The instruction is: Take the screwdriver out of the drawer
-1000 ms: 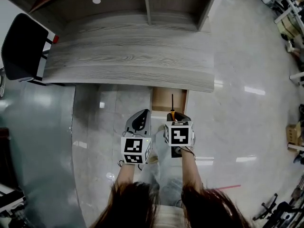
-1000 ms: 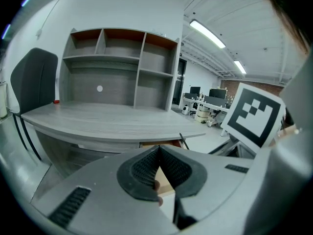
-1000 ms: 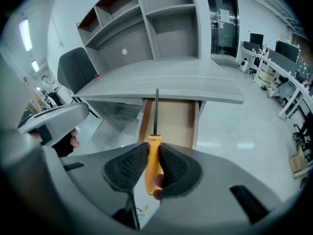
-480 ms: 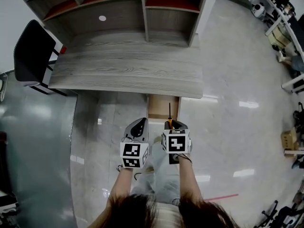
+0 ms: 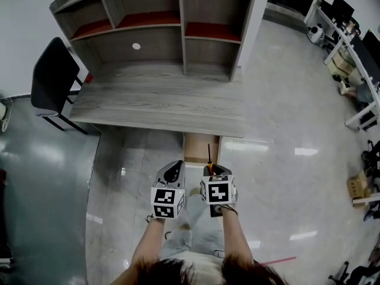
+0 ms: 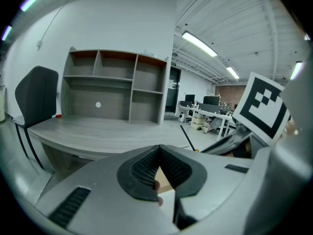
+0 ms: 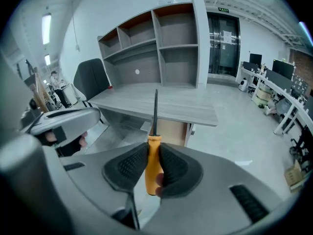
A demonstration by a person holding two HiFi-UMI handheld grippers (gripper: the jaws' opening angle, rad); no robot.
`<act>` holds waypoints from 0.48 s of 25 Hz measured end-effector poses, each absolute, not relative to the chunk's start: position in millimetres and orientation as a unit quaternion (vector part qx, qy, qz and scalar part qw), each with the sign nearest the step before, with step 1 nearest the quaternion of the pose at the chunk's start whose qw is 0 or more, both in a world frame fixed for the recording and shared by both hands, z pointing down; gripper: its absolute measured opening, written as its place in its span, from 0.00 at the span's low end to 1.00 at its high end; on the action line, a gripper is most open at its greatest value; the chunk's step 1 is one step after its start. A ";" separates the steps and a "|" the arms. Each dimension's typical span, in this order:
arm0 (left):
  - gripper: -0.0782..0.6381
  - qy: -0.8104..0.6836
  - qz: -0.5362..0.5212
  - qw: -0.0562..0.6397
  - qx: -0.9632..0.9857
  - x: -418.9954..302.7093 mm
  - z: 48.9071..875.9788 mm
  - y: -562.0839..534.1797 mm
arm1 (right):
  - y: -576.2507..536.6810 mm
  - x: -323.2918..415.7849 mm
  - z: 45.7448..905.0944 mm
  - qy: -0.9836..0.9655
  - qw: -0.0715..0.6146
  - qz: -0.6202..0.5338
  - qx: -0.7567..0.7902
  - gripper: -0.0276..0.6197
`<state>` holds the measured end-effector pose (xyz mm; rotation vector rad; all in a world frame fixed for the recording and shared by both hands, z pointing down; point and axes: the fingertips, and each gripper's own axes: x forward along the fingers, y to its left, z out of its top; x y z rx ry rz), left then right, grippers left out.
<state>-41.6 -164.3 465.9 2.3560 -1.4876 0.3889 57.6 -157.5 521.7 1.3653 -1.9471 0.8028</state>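
Note:
A screwdriver (image 7: 153, 156) with an orange handle and a thin dark shaft is clamped in my right gripper (image 7: 152, 169), shaft pointing up and forward at the desk. From the head view the screwdriver (image 5: 208, 155) hangs over the floor, just in front of the open wooden drawer (image 5: 200, 149) under the desk's front edge. My right gripper (image 5: 212, 171) is shut on the handle. My left gripper (image 5: 173, 170) floats beside it on the left, jaws pressed together and empty. In the left gripper view my left gripper (image 6: 157, 154) is shut, and the screwdriver shaft (image 6: 186, 136) shows at right.
A grey wooden desk (image 5: 160, 103) carries a shelf unit (image 5: 178, 28) with open compartments. A black chair (image 5: 52, 79) stands at the desk's left end. Glossy floor lies all around me. Other desks and gear (image 5: 350, 46) stand far right.
The view has backed away from the desk, so more of the shelf unit shows. Both grippers drew back with it, the screwdriver still held in the right one.

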 end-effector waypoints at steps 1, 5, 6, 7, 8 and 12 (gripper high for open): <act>0.13 -0.519 0.135 0.161 0.828 -41.2 462.0 -162.1 | -154.7 57.1 516.6 -0.739 0.310 0.300 0.517 0.18; 0.13 -0.511 0.131 0.147 0.837 -41.4 445.4 -155.6 | -146.2 55.3 494.6 -0.746 0.304 0.277 0.523 0.18; 0.13 -0.510 0.129 0.143 0.838 -42.4 441.0 -154.1 | -144.3 54.3 489.7 -0.748 0.303 0.271 0.525 0.18; 0.13 -0.510 0.127 0.140 0.839 -43.8 436.6 -152.3 | -142.3 53.3 484.8 -0.750 0.301 0.265 0.526 0.18; 0.13 -0.510 0.125 0.137 0.840 -45.3 432.0 -150.0 | -139.9 52.6 480.1 -0.751 0.299 0.259 0.528 0.18; 0.13 -0.510 0.115 0.126 0.843 -50.7 412.4 -138.5 | -129.9 51.3 458.0 -0.755 0.287 0.238 0.539 0.18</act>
